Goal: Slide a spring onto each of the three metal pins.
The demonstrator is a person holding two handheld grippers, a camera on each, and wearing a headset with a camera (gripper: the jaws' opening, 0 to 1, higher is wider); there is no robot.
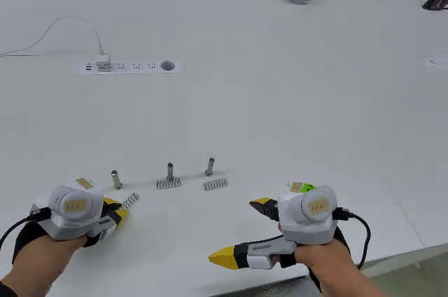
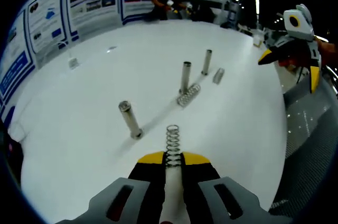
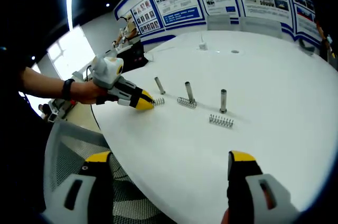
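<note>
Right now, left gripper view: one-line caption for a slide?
Left gripper shut on a spring, short of the nearest pin; two more pins stand beyond, a loose spring beside each.

L gripper (image 1: 120, 209), R gripper (image 1: 241, 230): grey bodies, yellow jaw tips, blk cables (image 1: 364, 230).

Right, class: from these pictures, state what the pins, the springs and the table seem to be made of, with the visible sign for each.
Pins: probably steel, bare and polished; grey shafts with bright highlights.
Springs: probably steel wire; thin silvery coils.
Table: smooth white top, low sheen; laminate or painted board, cannot tell which.
</note>
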